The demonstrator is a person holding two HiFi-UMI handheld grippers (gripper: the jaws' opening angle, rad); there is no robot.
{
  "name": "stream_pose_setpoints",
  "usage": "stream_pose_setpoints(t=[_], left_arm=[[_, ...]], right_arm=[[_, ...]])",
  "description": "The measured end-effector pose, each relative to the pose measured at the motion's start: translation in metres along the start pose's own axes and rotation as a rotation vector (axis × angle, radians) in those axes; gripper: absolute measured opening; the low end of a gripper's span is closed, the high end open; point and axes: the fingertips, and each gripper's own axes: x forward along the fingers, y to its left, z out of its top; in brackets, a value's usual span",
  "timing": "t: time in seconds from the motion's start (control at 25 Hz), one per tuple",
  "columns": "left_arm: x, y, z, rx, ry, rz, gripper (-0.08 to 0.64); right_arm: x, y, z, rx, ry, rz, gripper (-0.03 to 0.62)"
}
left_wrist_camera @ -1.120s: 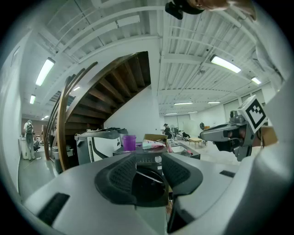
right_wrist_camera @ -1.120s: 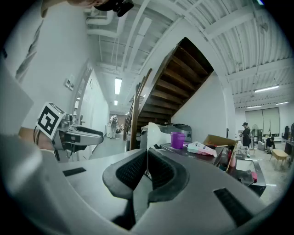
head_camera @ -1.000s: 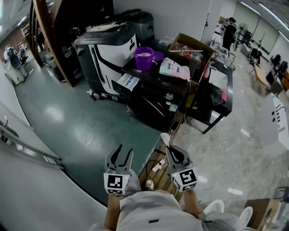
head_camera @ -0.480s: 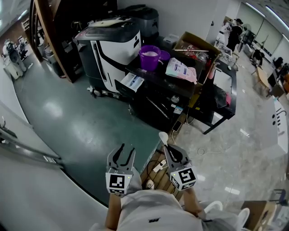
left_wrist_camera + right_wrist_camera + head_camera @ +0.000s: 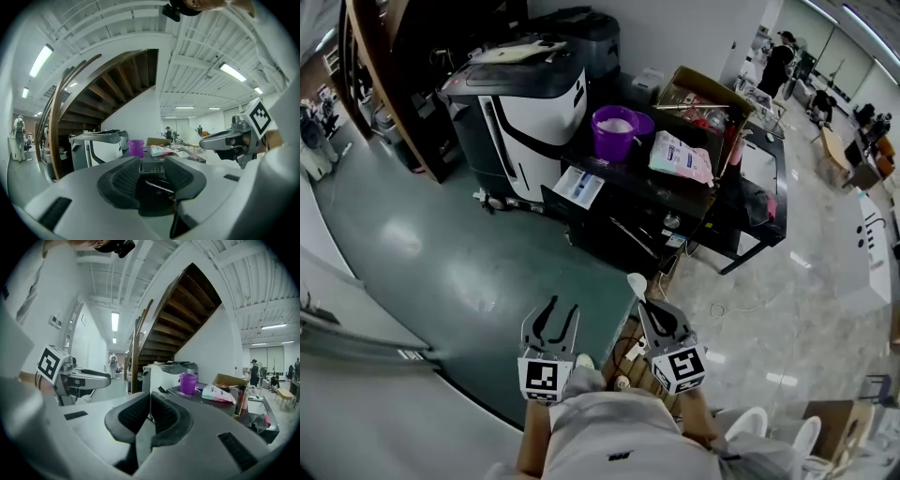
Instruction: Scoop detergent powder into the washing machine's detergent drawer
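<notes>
The head view alone takes in the whole layout: one left gripper point(image 5: 562, 307) with jaws apart and nothing between them, and one right gripper point(image 5: 649, 302) clenched on the handle of one white scoop point(image 5: 637, 281). Both are held low, well apart from the black worktop point(image 5: 623, 169). On the worktop stand one purple bucket point(image 5: 614, 131) of powder and one bag point(image 5: 680, 157). One drawer point(image 5: 579, 185) juts out past the worktop's near edge, just beside the machine point(image 5: 525, 103). Open green floor point(image 5: 487, 253) lies between the grippers and the drawer. The left gripper view shows its wide, empty gap, with the bucket point(image 5: 136, 146) far ahead. The right gripper view shows its jaws nearly together on a thin edge, but hides the scoop's bowl.
</notes>
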Motion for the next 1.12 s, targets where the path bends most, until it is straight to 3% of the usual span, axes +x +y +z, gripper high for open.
stream_pose_setpoints(t=[0.6, 1.12], left_arm=[[0.039, 0.058, 0.027, -0.025, 0.002, -0.073, 0.172], [0.104, 0.085, 0.034, -0.012, 0.028, -0.056, 0.17]], right_arm=[[0.049, -0.008, 0.042, -0.011, 0.05, -0.086, 0.009], [0.109, -0.052, 0.051, 0.013, 0.048, -0.06, 0.009]])
